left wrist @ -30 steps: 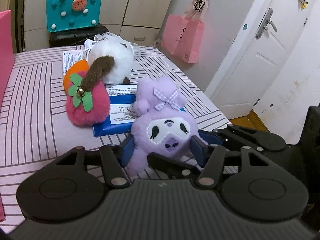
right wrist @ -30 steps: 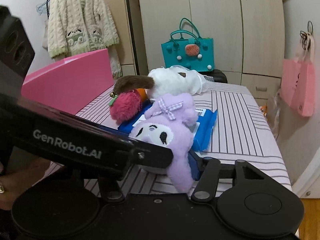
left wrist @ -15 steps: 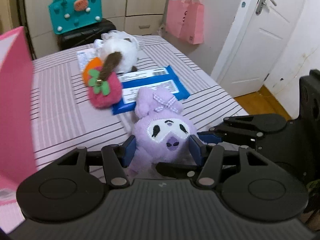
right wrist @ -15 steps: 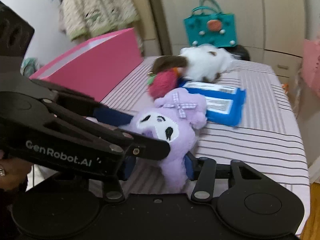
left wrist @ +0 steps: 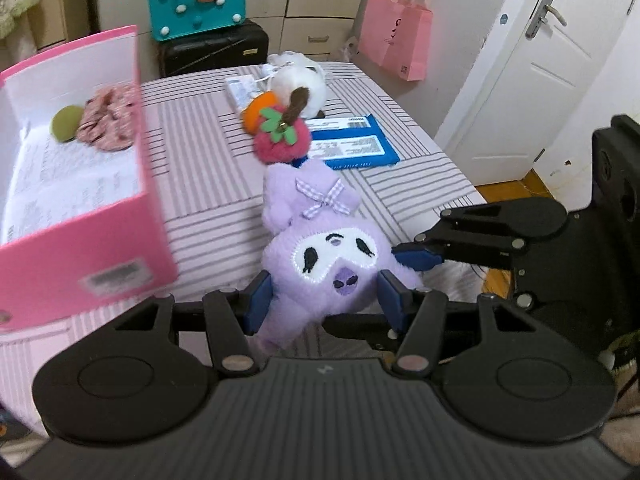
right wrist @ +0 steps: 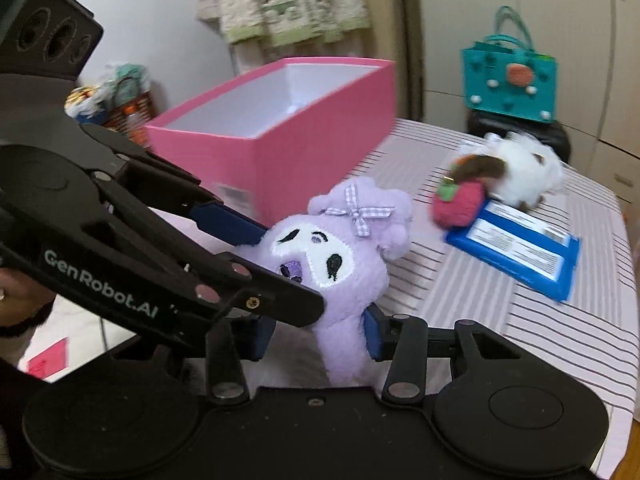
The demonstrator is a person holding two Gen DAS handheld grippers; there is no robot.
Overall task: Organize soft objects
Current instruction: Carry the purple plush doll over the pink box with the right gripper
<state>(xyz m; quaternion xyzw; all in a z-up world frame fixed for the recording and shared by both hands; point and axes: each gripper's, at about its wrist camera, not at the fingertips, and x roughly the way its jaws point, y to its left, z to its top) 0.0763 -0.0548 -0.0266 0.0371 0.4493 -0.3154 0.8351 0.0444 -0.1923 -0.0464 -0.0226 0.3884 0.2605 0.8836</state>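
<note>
Both tools on 1 object. Purple plush doll with white face patch and checked bow (left wrist: 320,256) is held clear of the striped desk (left wrist: 200,152), near its front edge.

Left tool (left wrist: 324,296): blue pads clamped on either side of the doll's head. Firm grip, fur bulging between them.

Right tool (right wrist: 316,332): jaws closing, pads pressing the doll's lower body or leg (right wrist: 344,344). In the left wrist view 1 right fingertip (left wrist: 416,258) touches the side of the head.

Open pink cardboard box with white lining (right wrist: 280,128) stands just beside the doll, to its left. Judged the destination. It already holds a pink ruffled scrunchie (left wrist: 108,120) and a round olive-green item (left wrist: 66,124).

On the desk, well apart from the doll: red strawberry plush with green leaves (left wrist: 282,142), white fluffy plush with a brown ear (left wrist: 298,82), flat blue packet with white label (left wrist: 352,144).

Risks, as I judge them:
- 2 tools pulling in different directions could stretch or twist the doll, or tear it free of 1 grip.
- Box wall is high; a low carry would snag the dangling legs or shove the light box along the desk.
- Doll hangs near the desk edge; a slip here may send it to the floor.
- Uneven release could leave it draped over the rim.
</note>
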